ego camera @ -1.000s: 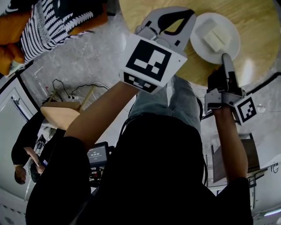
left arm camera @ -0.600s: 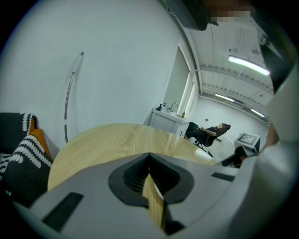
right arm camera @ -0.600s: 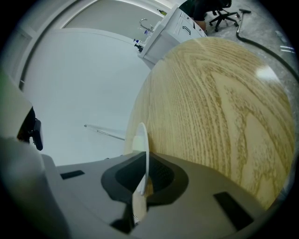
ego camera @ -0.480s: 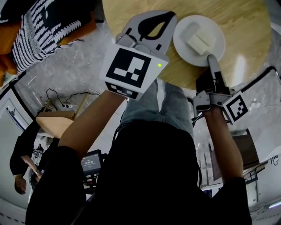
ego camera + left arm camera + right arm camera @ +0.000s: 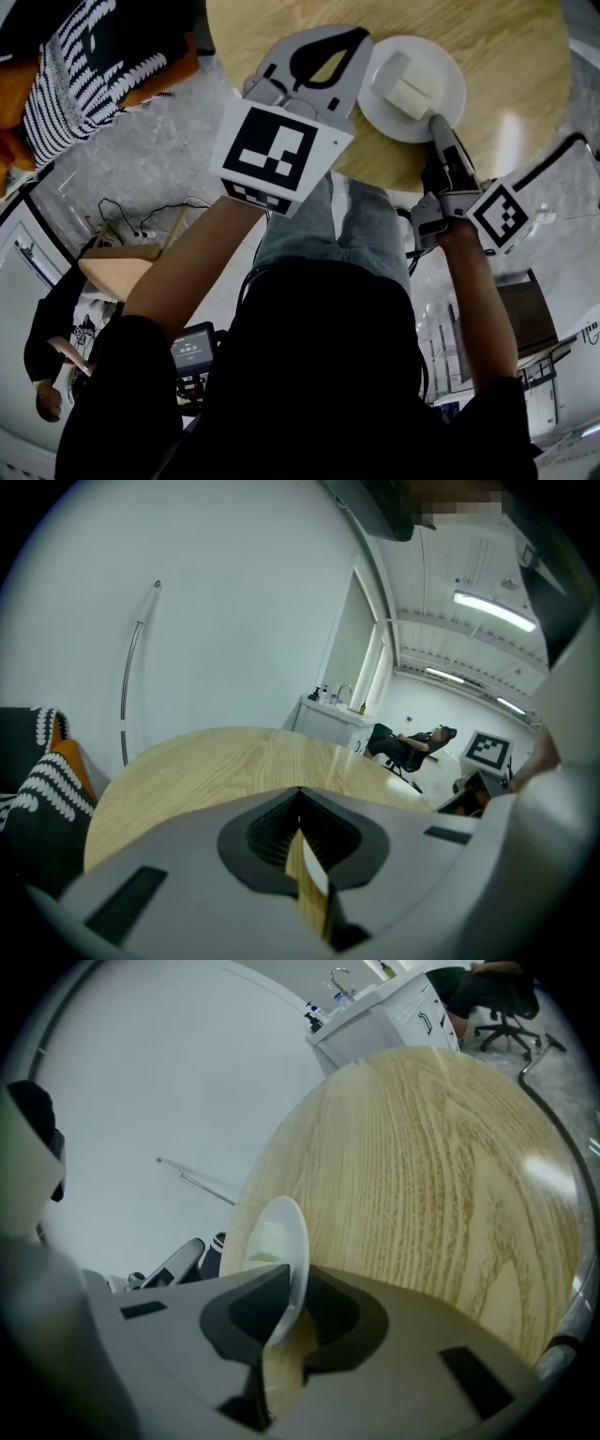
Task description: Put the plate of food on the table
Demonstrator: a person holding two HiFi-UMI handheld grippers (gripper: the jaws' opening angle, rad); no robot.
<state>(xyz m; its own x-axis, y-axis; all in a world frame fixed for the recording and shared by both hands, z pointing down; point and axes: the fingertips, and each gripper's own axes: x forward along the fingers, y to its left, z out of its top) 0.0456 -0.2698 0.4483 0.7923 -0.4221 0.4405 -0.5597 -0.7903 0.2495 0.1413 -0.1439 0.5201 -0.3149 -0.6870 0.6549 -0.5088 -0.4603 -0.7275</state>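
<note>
Whoever's filming is wearing a black short-sleeved top (image 5: 319,375) and faded grey-blue jeans (image 5: 361,225). The left gripper (image 5: 328,52) is sporting a light grey shell with a black teardrop cut-out, plus a big white cube (image 5: 281,155) carrying black square markers. The right gripper (image 5: 437,124) is looking slimmer, black and grey, and is wearing a smaller cube (image 5: 497,216).

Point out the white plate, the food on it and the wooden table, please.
white plate (image 5: 452,80): head view, bare right rim.
pale food block (image 5: 406,91): head view, top face.
round wooden table (image 5: 511,56): head view, bare top beside the plate.
</note>
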